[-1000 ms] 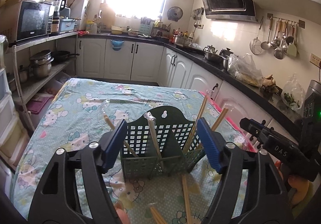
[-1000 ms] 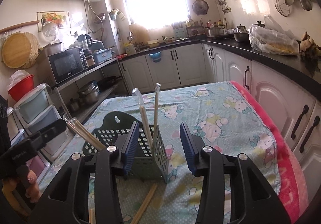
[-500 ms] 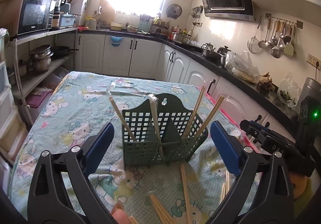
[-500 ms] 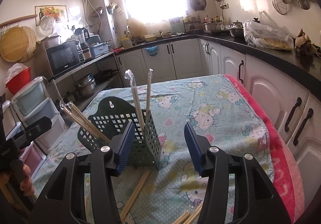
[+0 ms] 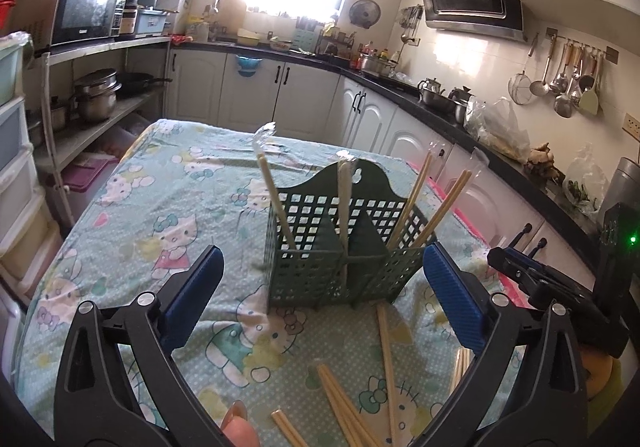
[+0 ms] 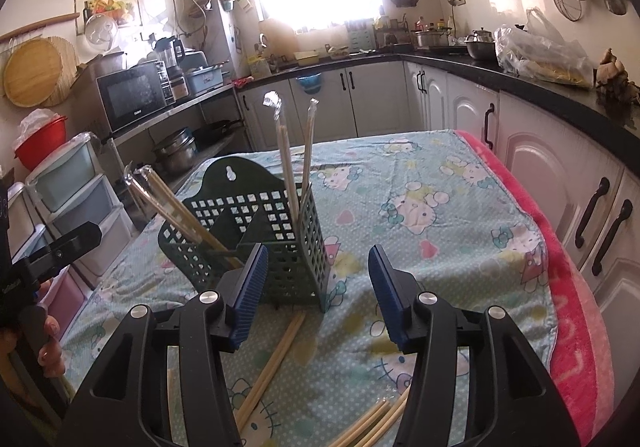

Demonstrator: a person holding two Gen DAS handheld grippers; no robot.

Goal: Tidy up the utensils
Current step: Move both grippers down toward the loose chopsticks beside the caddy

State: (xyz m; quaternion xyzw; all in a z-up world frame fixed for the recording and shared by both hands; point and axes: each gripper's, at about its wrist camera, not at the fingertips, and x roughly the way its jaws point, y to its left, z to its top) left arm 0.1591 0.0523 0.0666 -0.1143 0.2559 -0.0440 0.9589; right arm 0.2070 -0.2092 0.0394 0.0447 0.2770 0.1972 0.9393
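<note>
Left gripper point(image 5: 322, 297): fingers spread wide, having just been opening, nothing between them; a fingertip of the holding hand shows at the bottom edge of its view. Right gripper point(image 6: 318, 289): fingers part-open, about half spread, nothing held, left pad close in front of the basket's near wall. Loose chopsticks point(image 5: 386, 357): bare wooden pairs lying flat on the table point(image 5: 132, 231) between the grippers and the basket, one pair running up to the basket's foot. Table covering: pale green cartoon-cat cloth, pink towel along the right edge. Utensil basket point(image 5: 340, 267): dark green plastic grid, upright on the cloth, arched back panel with hanging hole, inner dividers making compartments. Contents: wrapped chopsticks point(image 5: 276, 203) in clear sleeves, standing, one pair leaning left in the left compartment, one near the middle divider; bare chopsticks point(image 5: 434, 209) leaning out rightward from the right compartment. Beyond: white kitchen cabinets, bright window.
</note>
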